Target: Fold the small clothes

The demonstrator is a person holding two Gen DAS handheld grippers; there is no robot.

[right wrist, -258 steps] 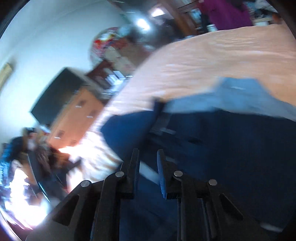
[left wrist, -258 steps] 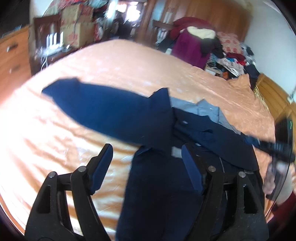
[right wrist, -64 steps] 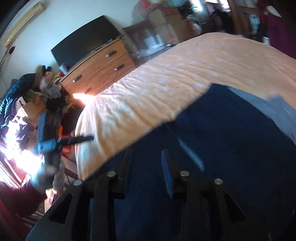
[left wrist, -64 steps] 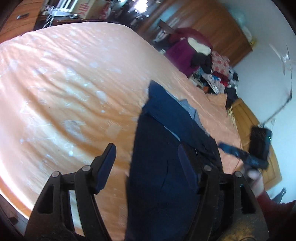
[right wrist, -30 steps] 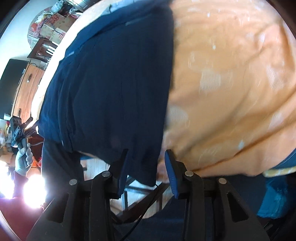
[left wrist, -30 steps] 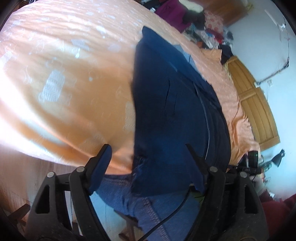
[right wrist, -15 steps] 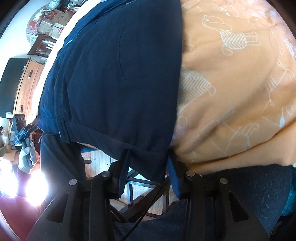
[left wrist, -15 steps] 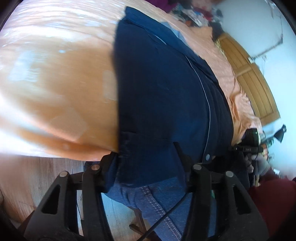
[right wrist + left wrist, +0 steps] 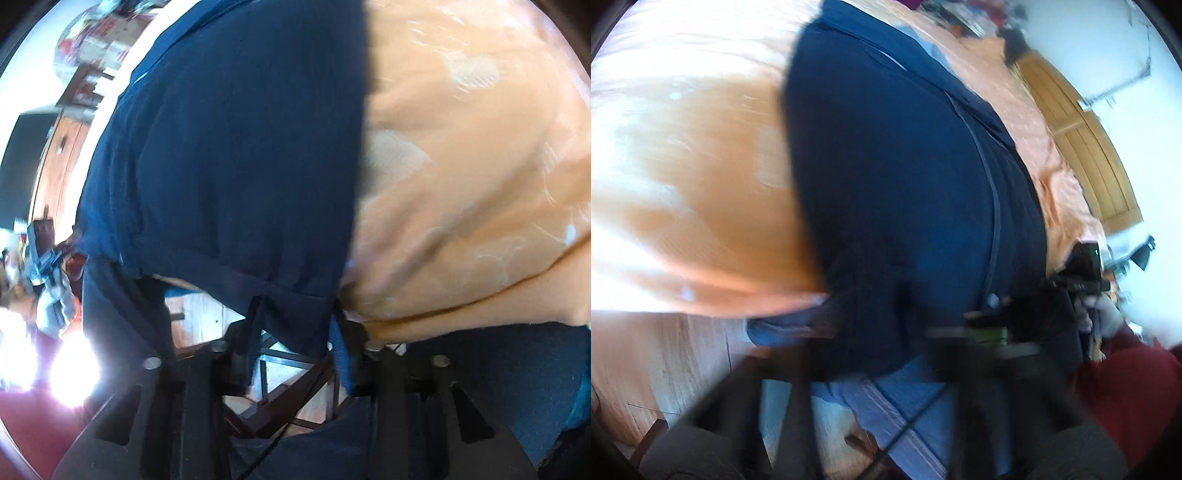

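Note:
A navy garment (image 9: 894,166) lies spread on the orange bedspread (image 9: 683,184), its near hem hanging over the bed's edge. My left gripper (image 9: 875,354) is blurred at the bottom of the left wrist view and is shut on that hem. In the right wrist view the same navy garment (image 9: 229,147) reaches down to my right gripper (image 9: 295,339). Its jaws are closing, still apart, with the hem's right corner hanging between them. Each gripper also shows small in the other's view, at the hem's far end.
The orange bedspread (image 9: 461,184) runs to the right of the garment. A person's jeans (image 9: 894,406) and red sleeve (image 9: 1126,387) are close below the bed edge. Wooden floor (image 9: 665,369) lies beneath. A dark chair frame (image 9: 288,398) stands under the right gripper, a dresser (image 9: 55,147) far left.
The left jaws have come together on the garment's near hem, and that view has blurred. The right gripper has sunk onto the hem's corner, which now hangs between its fingers.

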